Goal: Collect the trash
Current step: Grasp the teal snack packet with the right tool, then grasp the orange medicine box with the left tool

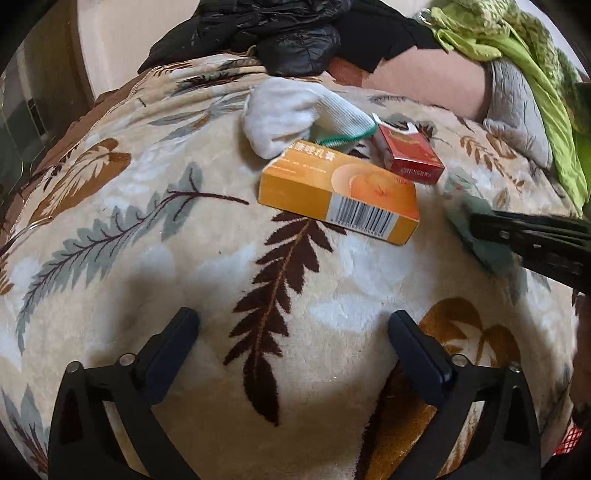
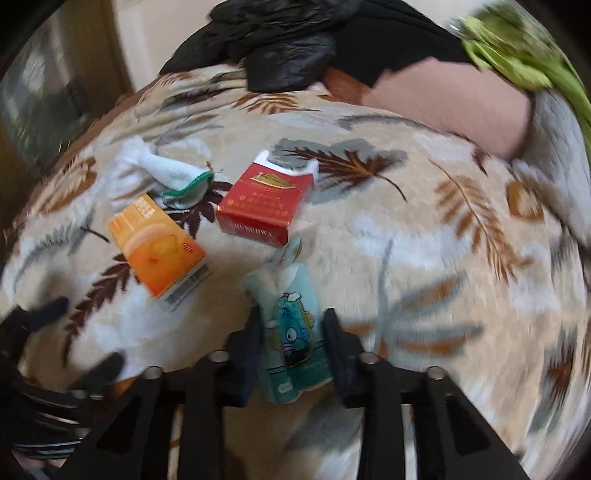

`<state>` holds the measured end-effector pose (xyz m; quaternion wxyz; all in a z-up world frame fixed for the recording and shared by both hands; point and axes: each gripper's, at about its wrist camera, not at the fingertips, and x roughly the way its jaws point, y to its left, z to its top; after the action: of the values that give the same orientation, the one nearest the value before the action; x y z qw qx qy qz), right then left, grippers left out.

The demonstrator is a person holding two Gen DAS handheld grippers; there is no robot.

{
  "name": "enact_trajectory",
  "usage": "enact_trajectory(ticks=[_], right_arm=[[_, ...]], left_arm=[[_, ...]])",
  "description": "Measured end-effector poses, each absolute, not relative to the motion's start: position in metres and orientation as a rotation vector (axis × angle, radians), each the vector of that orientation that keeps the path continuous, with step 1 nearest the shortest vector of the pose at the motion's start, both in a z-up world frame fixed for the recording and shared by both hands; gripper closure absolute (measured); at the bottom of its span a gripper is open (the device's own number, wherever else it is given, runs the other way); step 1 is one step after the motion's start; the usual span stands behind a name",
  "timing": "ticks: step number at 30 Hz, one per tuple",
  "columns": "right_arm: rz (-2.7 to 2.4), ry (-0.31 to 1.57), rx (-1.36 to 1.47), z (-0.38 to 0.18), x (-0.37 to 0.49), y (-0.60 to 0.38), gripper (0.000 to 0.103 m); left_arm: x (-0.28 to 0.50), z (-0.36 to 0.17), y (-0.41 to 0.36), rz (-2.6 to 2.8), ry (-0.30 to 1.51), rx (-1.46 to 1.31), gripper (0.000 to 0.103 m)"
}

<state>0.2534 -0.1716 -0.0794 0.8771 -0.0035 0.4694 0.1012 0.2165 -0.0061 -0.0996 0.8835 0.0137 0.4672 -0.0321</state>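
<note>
Teal tissue packet (image 2: 295, 332), printed with a cartoon figure, is lying on the leaf-patterned blanket (image 1: 147, 206) and sitting between the jaws of the right gripper (image 2: 291, 347). The jaws are standing narrow, one pad against each long side of the packet, gripping it. White tissue is poking from the packet's far end.

Just beyond that end, a red cigarette pack (image 2: 258, 206) is lying with its lid torn open, nearly touching the packet. To its left an orange carton (image 2: 159, 247) with a barcode on its end is resting flat. Behind the carton, a white sock with a green cuff (image 2: 159, 173) is lying crumpled, cuff just beside the carton's far corner. Nothing is standing between the right gripper and the packet.

Left gripper (image 1: 293, 328) is hovering over bare blanket, jaws spread wide and holding nothing, with the orange carton ahead of it and apart from its tips. Both grippers are pointing steeply down at the bed. In the left view the right gripper is entering from the right edge over the blurred teal packet.

Farther back, a black shiny bag (image 1: 295, 33) is lying in a heap on the blanket; a green cloth (image 1: 498, 33) and a grey cushion (image 1: 517, 107) are lying at the upper right. A pale wall and a wooden door frame are showing at the upper left.
</note>
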Motion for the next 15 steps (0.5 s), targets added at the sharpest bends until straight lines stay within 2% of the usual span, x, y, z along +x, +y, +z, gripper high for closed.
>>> enact_trajectory(ticks=[6,11,15], right_arm=[[0.08,0.871,0.206,-0.051,0.194,-0.196,0.076],[0.059,0.814,0.319,-0.052,0.173,-0.218,0.076],[0.03,0.764,0.361,-0.048,0.173,-0.233,0.076]], left_arm=[[0.215,-0.096,-0.005,-0.066,0.974,0.017,0.0],[0.221,-0.076,0.01,-0.085,0.958,-0.259,0.0],[0.259,-0.068,0.004,-0.041,1.008,-0.413,0.0]])
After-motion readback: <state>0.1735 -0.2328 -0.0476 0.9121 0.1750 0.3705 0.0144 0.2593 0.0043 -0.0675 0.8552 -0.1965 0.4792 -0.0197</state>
